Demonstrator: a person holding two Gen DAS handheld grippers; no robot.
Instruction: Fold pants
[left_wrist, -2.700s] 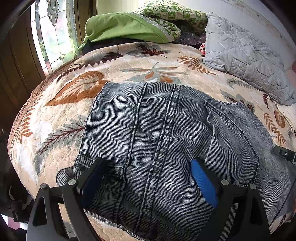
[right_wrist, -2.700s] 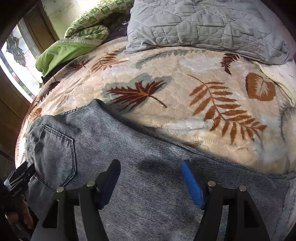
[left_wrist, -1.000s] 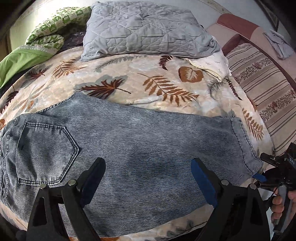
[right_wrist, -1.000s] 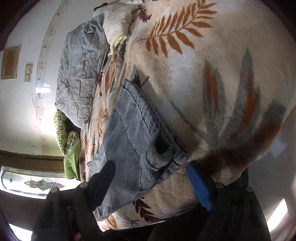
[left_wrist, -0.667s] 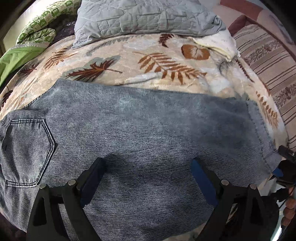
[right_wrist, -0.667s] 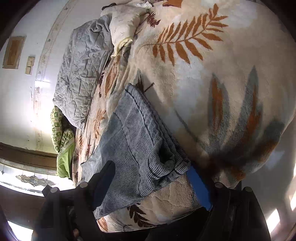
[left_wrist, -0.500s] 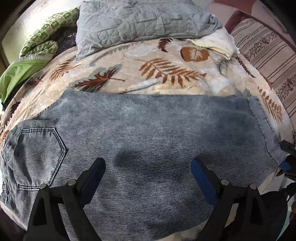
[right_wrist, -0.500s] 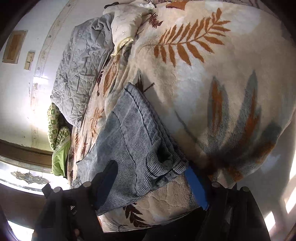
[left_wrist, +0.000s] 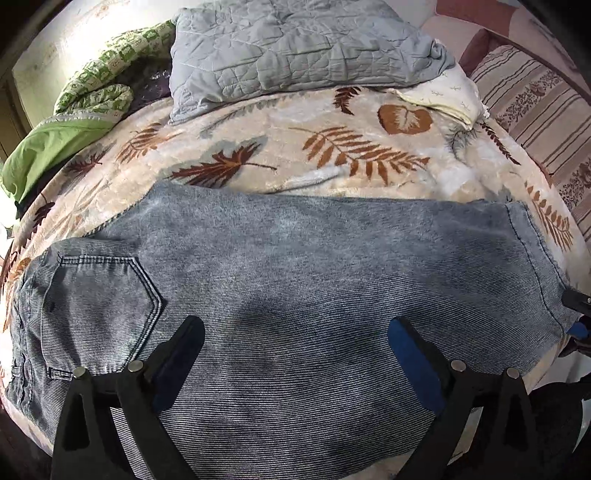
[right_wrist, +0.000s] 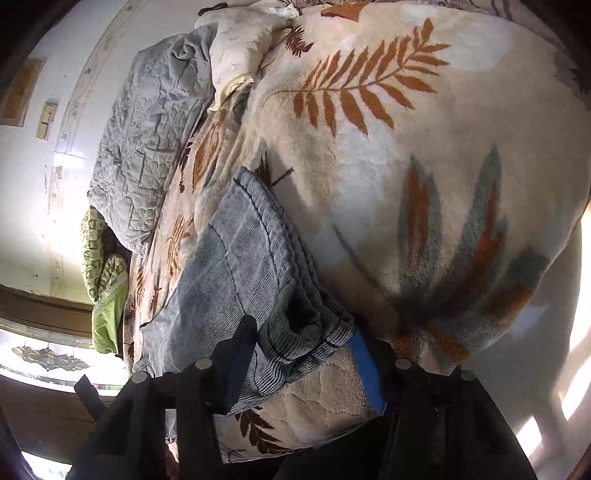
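Grey-blue jeans (left_wrist: 314, 266) lie flat across the bed, legs stacked, back pocket (left_wrist: 99, 302) at the left and hem (left_wrist: 532, 258) at the right. My left gripper (left_wrist: 295, 328) hovers over the middle of the leg. Its jaws are opening, with only flat denim under the gap. My right gripper (right_wrist: 301, 328) sits at the bed's edge, seen small in the left wrist view (left_wrist: 578, 314). Its jaws are closing with the bunched hem corner (right_wrist: 314, 332) between them. The blue pad (right_wrist: 365, 369) lies against the hem's edge.
The bed carries a cream blanket with leaf prints (left_wrist: 332, 155). A grey quilted pillow (left_wrist: 295, 48) and a green blanket (left_wrist: 55, 144) lie at the far side. A striped cushion (left_wrist: 535, 103) is at the right. A patterned window (right_wrist: 48, 358) stands beyond the bed's left end.
My left gripper went from the waist to over the leg's middle. My right gripper moved from the thigh to the hem corner, and its jaws have narrowed around it.
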